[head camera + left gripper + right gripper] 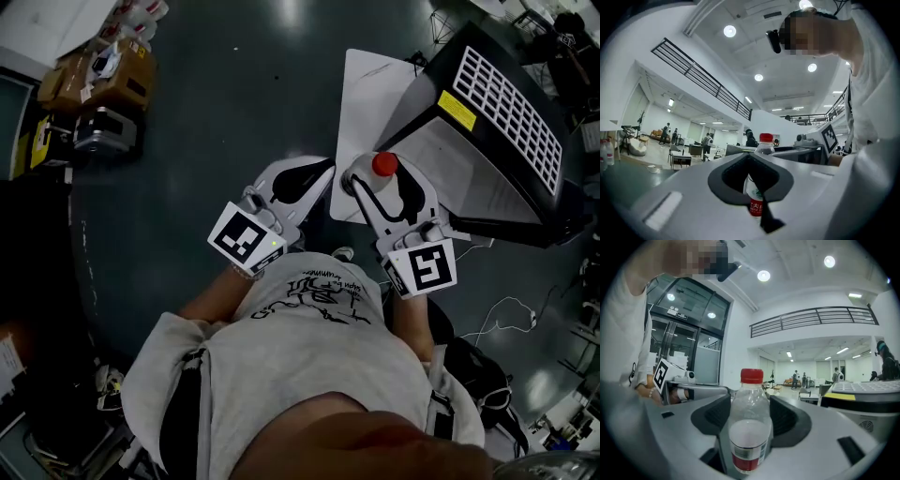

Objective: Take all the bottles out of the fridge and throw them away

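My right gripper (747,423) pinches the bottle (749,441) by its body, jaws pressed on both sides; the red cap stands upright above them. The bottle is outside the fridge (502,127), near it; my left gripper (753,185) has its jaws pressed together on nothing.

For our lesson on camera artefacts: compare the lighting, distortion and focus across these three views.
Head view: dim, glare on the floor. Right gripper view: bright, fisheye-bent railing, bottle sharp. Left gripper view: ceiling lamps blown out, dark corners.
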`<state>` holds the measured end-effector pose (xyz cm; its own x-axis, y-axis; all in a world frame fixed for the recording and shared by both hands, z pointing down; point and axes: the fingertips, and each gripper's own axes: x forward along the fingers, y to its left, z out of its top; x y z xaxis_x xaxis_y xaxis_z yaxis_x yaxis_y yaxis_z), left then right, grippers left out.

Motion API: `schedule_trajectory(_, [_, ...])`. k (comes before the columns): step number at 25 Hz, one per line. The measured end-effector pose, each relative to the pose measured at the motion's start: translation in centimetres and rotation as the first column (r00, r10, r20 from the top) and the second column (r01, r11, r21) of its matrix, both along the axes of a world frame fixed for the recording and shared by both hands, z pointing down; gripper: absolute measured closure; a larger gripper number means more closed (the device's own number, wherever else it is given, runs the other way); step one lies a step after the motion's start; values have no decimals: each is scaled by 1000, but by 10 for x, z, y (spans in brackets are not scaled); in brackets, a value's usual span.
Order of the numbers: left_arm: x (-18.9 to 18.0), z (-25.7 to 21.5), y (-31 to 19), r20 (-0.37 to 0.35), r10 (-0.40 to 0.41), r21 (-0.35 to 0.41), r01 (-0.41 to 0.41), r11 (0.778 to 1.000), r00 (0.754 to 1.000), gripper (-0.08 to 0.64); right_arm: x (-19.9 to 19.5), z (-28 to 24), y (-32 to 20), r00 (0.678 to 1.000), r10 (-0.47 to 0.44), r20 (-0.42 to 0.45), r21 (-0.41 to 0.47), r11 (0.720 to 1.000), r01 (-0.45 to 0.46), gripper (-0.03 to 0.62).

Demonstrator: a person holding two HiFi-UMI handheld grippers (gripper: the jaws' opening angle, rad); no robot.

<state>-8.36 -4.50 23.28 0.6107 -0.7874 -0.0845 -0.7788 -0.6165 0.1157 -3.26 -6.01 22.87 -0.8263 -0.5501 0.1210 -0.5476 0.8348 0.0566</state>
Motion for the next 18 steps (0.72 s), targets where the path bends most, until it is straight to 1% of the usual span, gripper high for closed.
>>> schedule_trajectory(3, [-24,1,5,-2,-32,1,32,1000,999,552,-23,1,2,1000,-24,2,-1,1000,24,327])
schedule_trajectory(6, [-47,2,11,-2,-66,1,66,998,998,552,-44,8,5,999,-38,-27,-35,999,37,327])
schedule_trajectory(11, [-83,5,22,-7,-120,3,120,993,993,552,-83,6,14,994,-111,-7,13,994,111,327])
schedule_trajectory(15, [-110,9,33,-7,-167,-9,167,986,986,552,-110,8,22,988,-156,-2,4,988,156,327])
schedule_trajectory(18, [-123,11,40,-3,-193,-16,193,981,981,552,-125,10,27,983,-182,-4,-4,983,182,327])
